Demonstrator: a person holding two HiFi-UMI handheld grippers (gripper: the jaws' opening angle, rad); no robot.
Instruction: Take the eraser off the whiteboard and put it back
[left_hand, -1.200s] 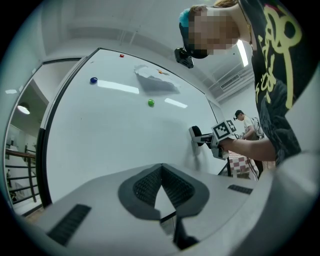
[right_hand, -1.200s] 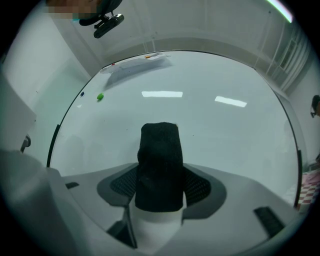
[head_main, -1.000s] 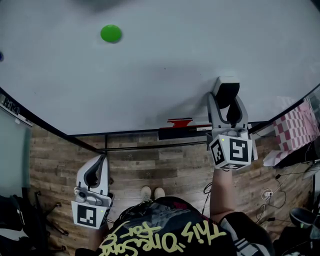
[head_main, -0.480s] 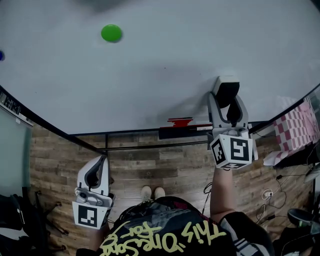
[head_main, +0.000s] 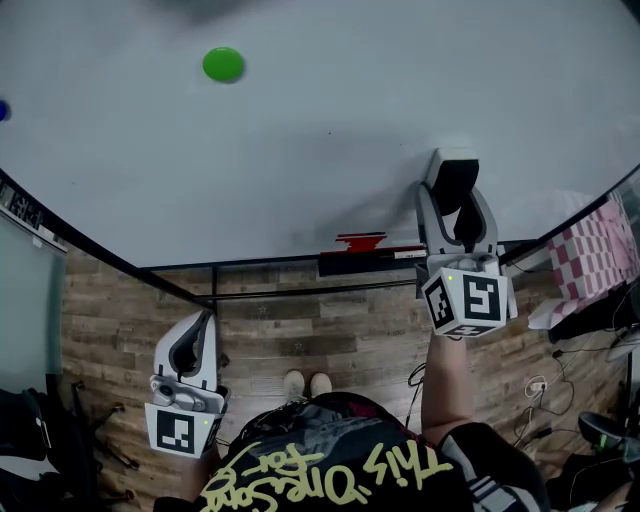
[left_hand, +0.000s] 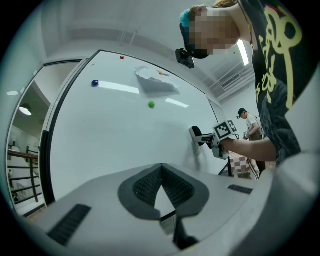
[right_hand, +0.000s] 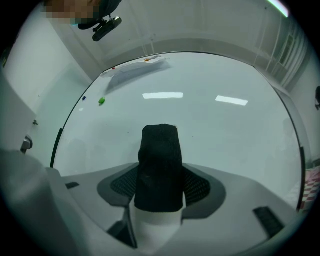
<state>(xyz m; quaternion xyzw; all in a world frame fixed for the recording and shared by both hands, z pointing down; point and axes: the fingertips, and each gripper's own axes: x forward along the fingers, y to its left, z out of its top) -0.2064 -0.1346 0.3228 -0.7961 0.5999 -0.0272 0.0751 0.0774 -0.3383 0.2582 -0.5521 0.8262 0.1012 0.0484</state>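
The eraser (head_main: 453, 180), black felt on a white body, lies against the lower right part of the whiteboard (head_main: 320, 140). My right gripper (head_main: 455, 205) is shut on it, one jaw on each side. In the right gripper view the eraser (right_hand: 160, 165) stands upright between the jaws of the right gripper (right_hand: 160, 189), felt towards the board. The left gripper view shows the eraser (left_hand: 195, 133) at the board from the side. My left gripper (head_main: 203, 322) hangs low over the wooden floor, away from the board. It is shut and holds nothing; its tips (left_hand: 161, 169) touch.
A green magnet (head_main: 222, 65) and a blue magnet (head_main: 2, 110) stick to the board's upper left. A red marker (head_main: 360, 242) lies on the tray (head_main: 365, 266) under the board. A pink checkered cloth (head_main: 590, 255) is at the right. Another person (left_hand: 248, 124) stands beyond.
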